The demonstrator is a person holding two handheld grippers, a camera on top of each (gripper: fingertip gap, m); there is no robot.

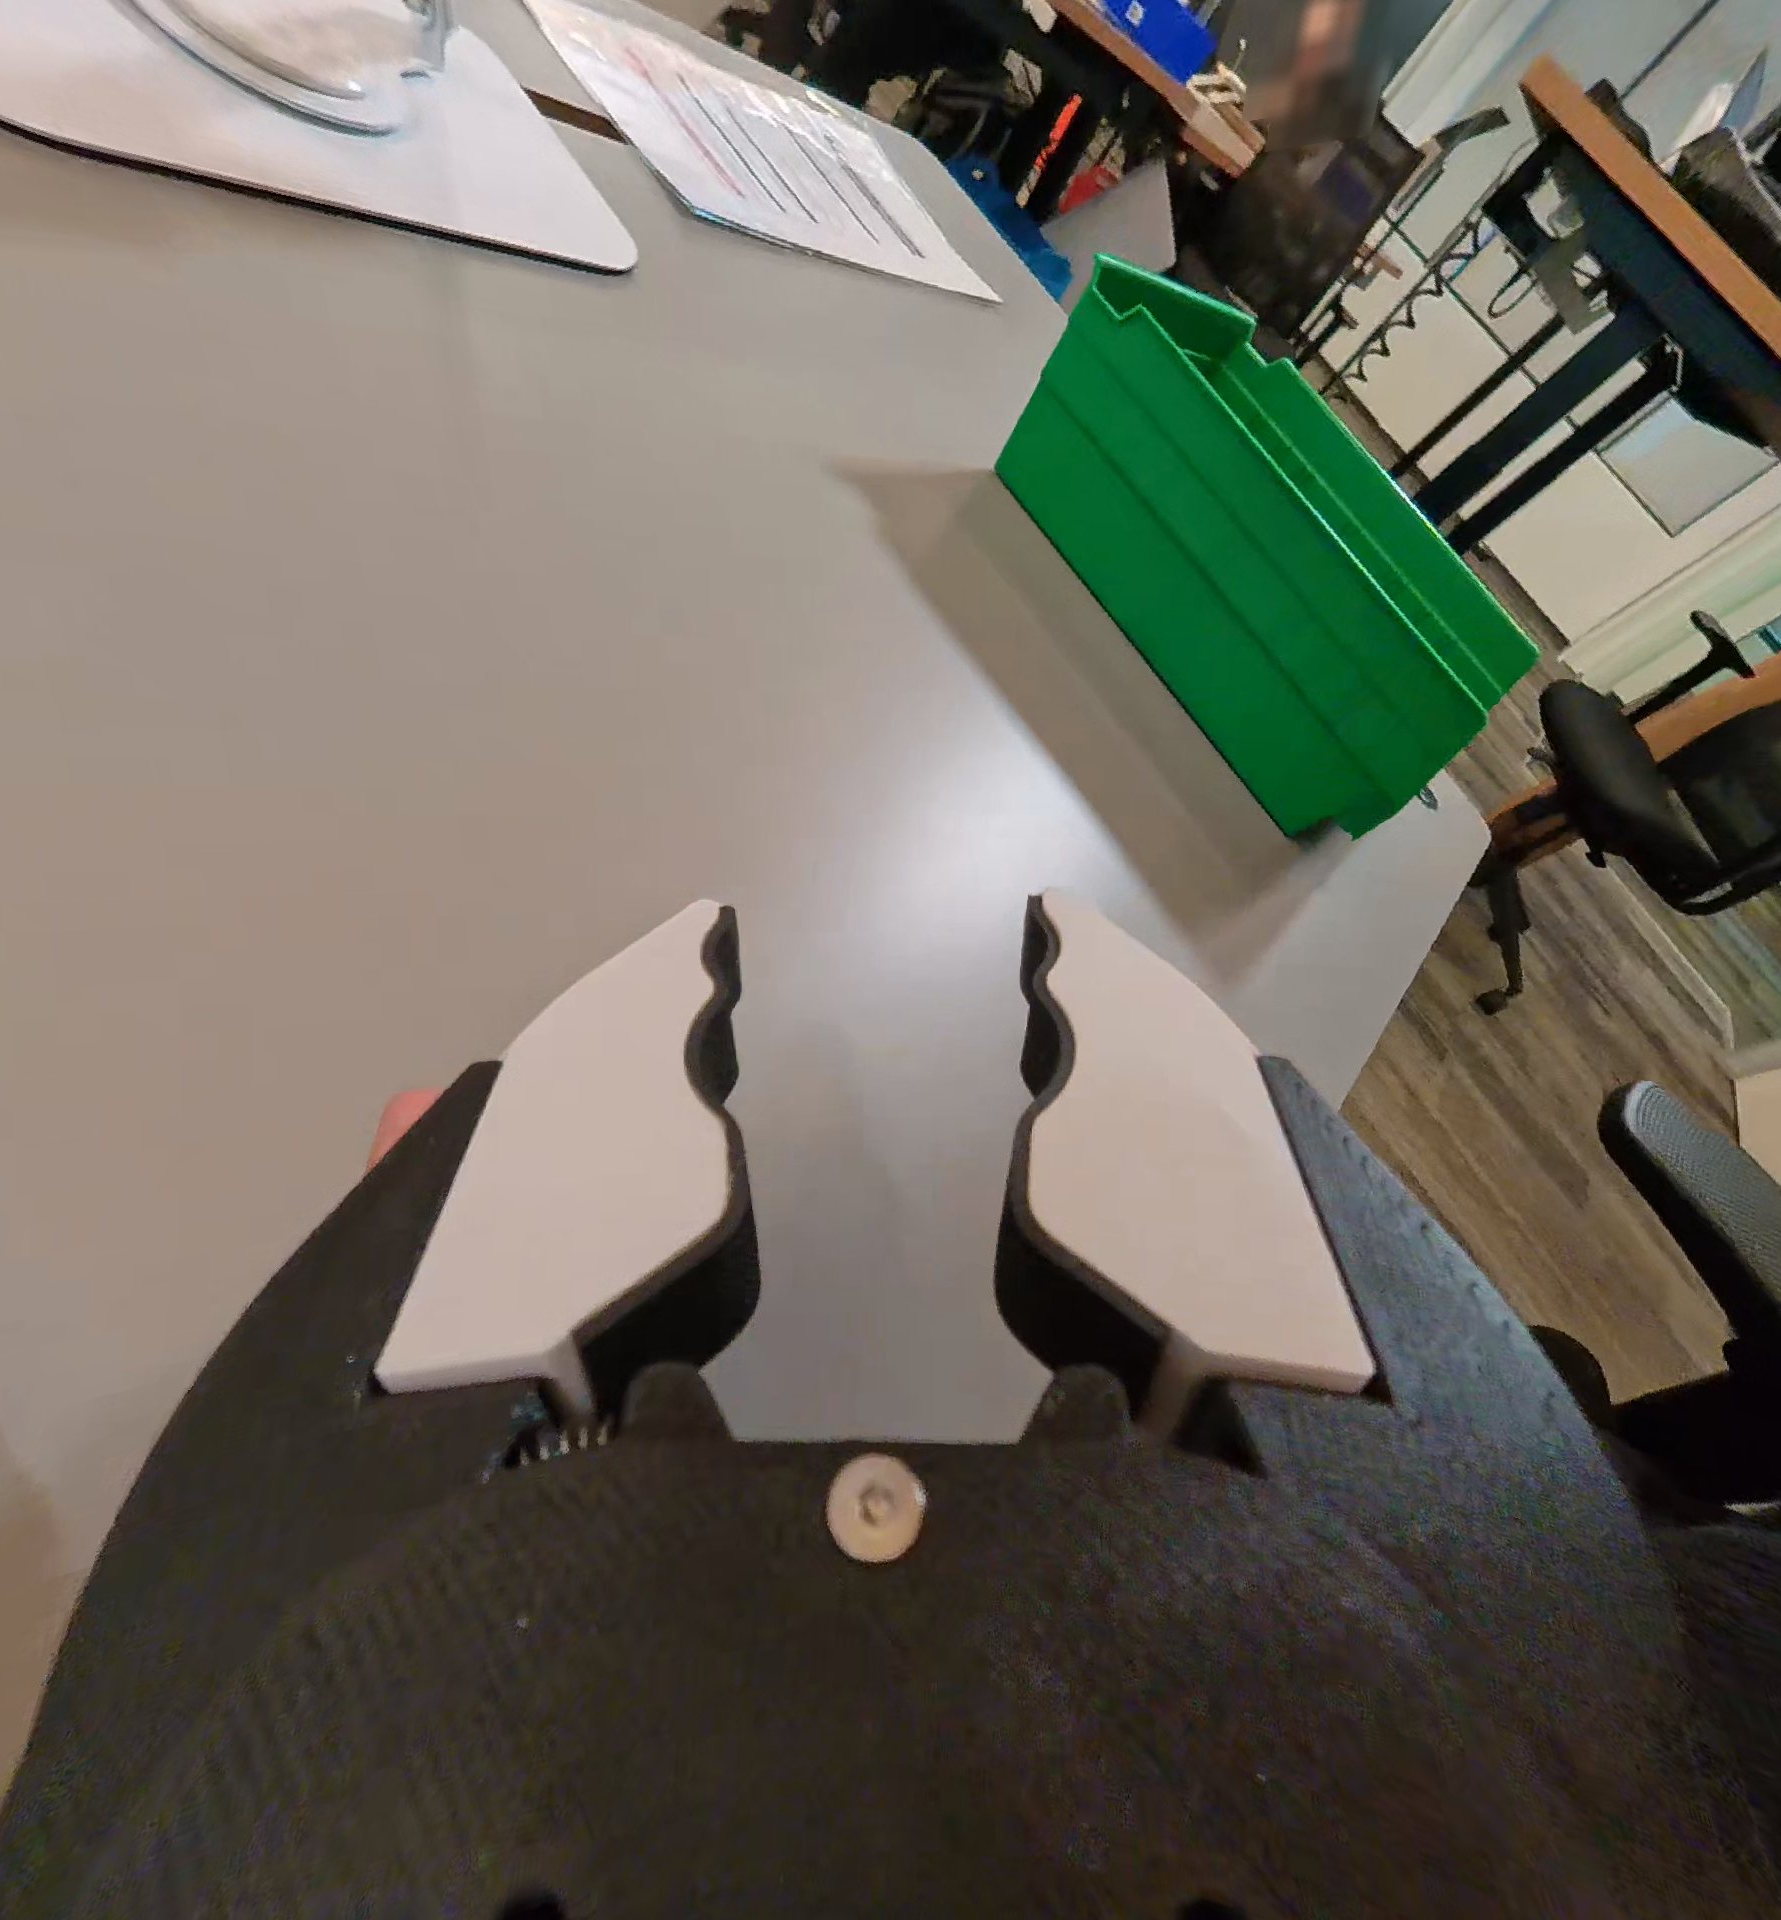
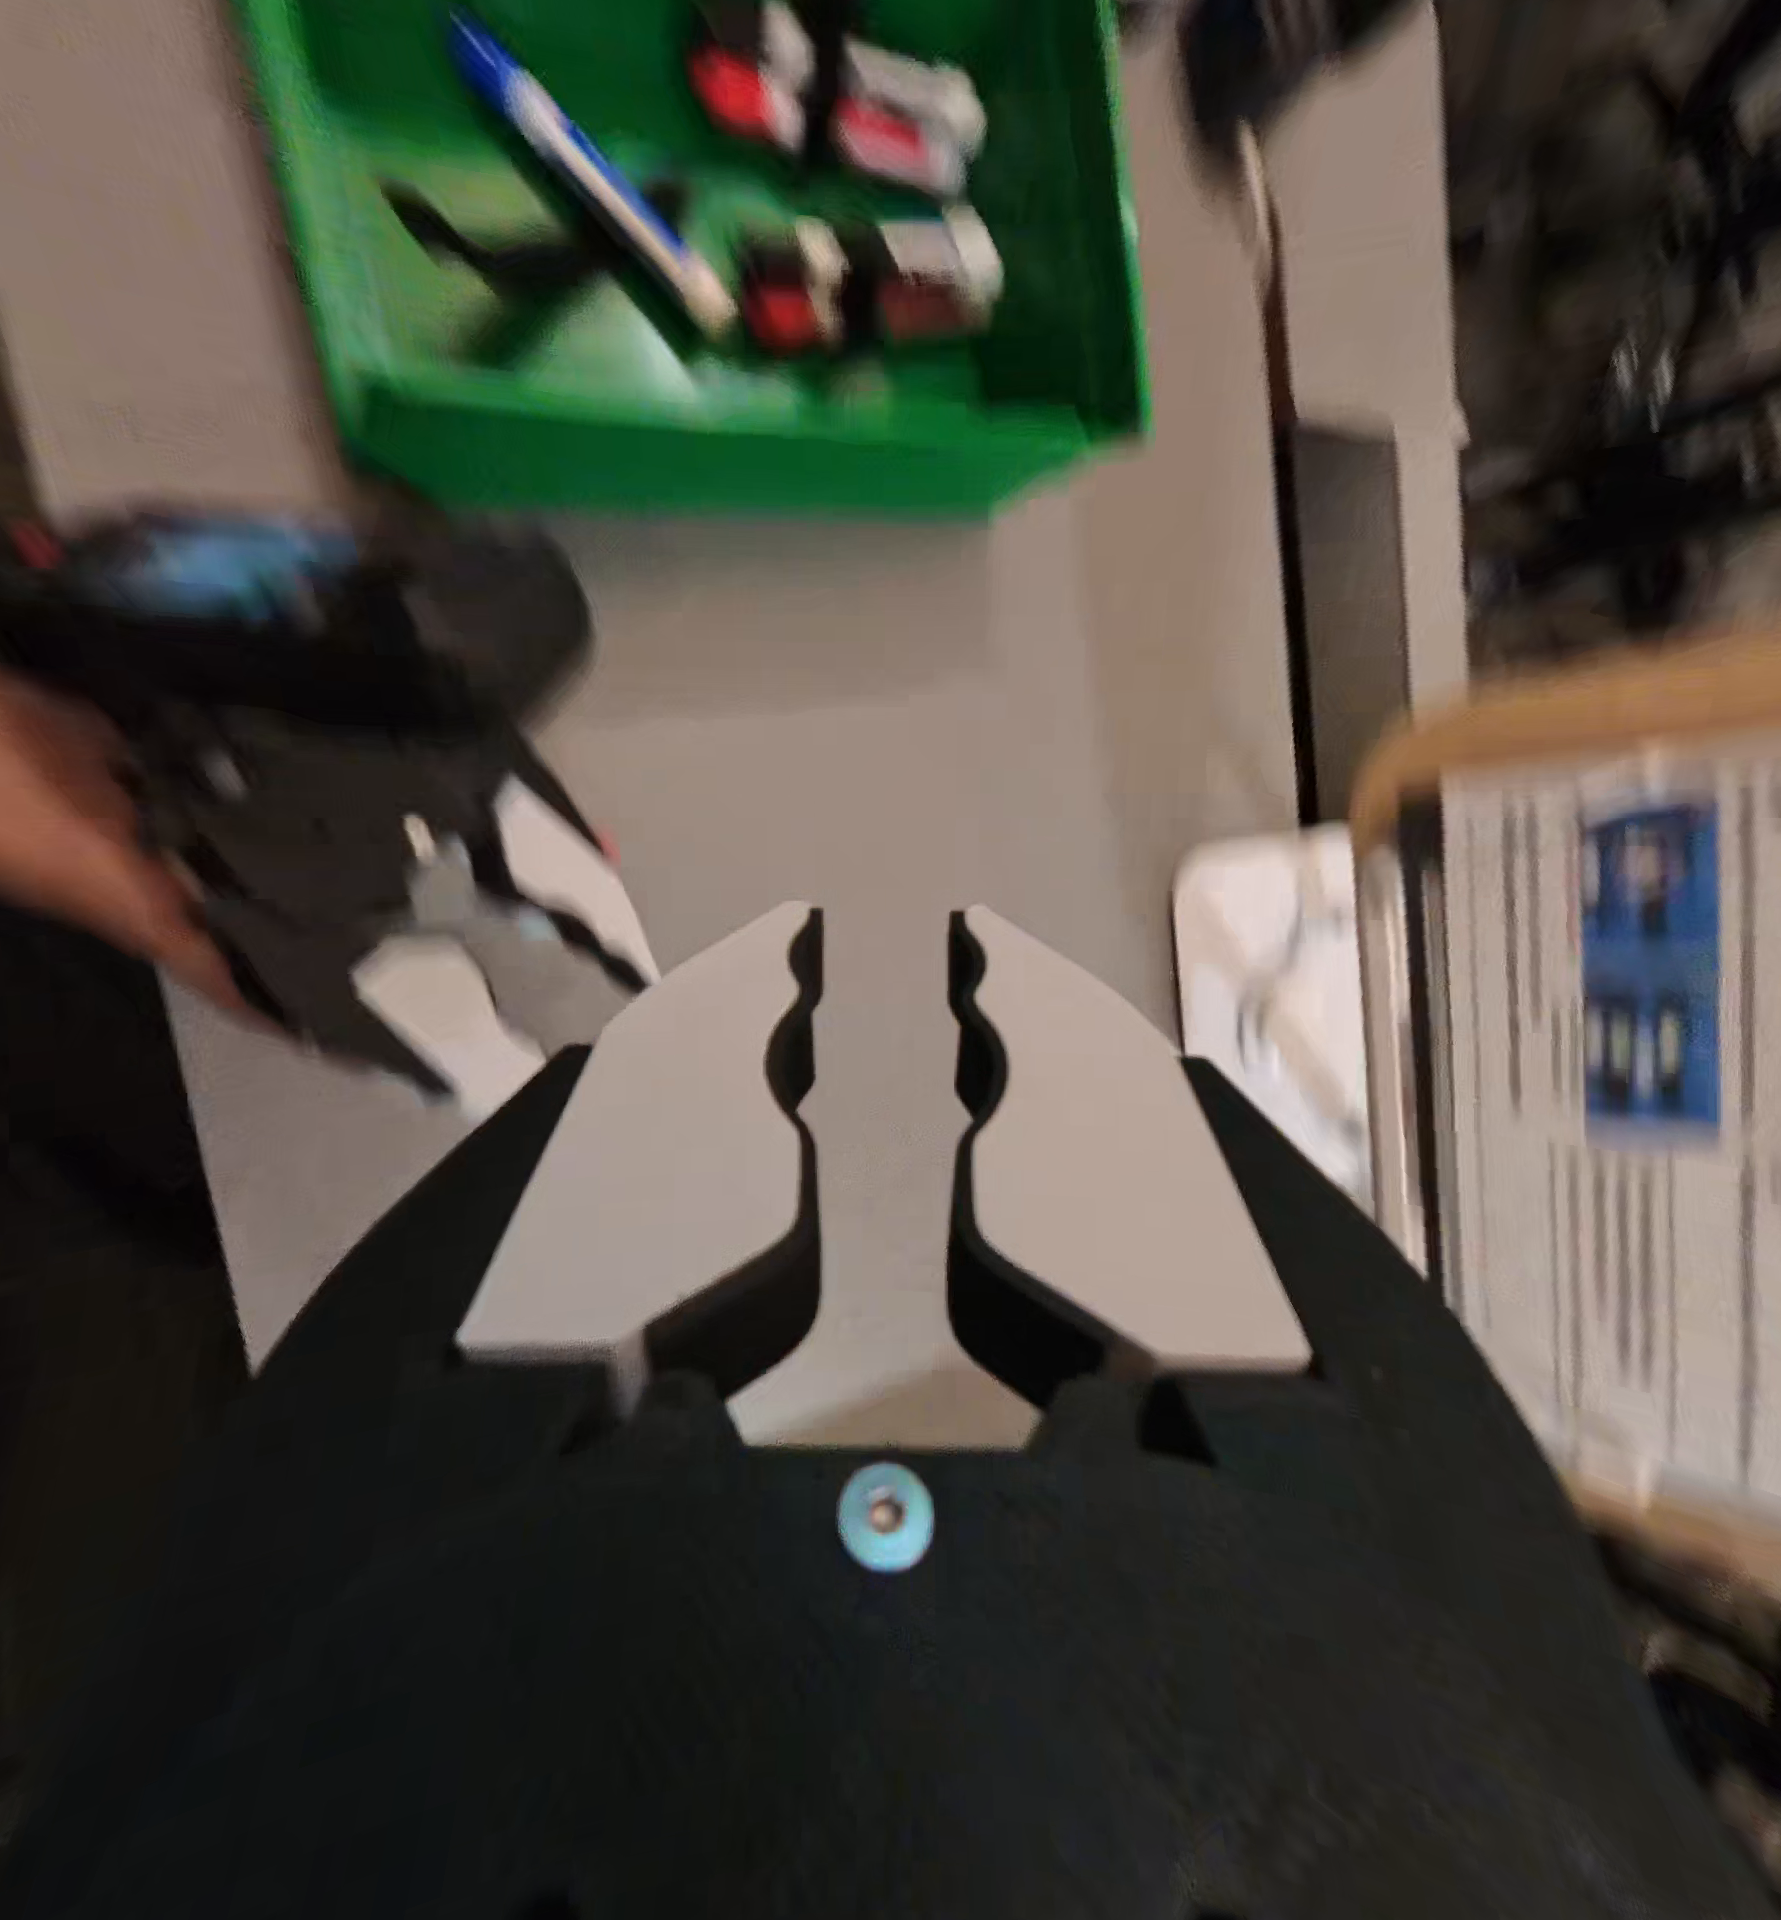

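Note:
My left gripper (image 1: 878, 914) is open and empty, low over the bare grey table (image 1: 398, 623). A green plastic bin (image 1: 1250, 561) stands ahead to its right near the table edge. My right gripper (image 2: 884, 914) is open with a narrower gap and empty, above the table and pointing toward the same green bin (image 2: 720, 447). The bin holds a blue and white tube (image 2: 595, 177), several red and grey blocks (image 2: 865, 197) and a black object (image 2: 491, 270). The left gripper also shows in the right wrist view (image 2: 512, 935), held by a hand (image 2: 44, 821). This view is blurred.
A white mat (image 1: 273, 156) carrying a clear glass vessel (image 1: 314, 62) lies far left, a laminated sheet (image 1: 772, 156) beside it. In the right wrist view a white tray (image 2: 1270, 987) and a printed sheet (image 2: 1644, 1091) lie to the right. Office chairs (image 1: 1644, 790) stand beyond the table edge. Across from one pair of fingers to the other is roughly 15 cm.

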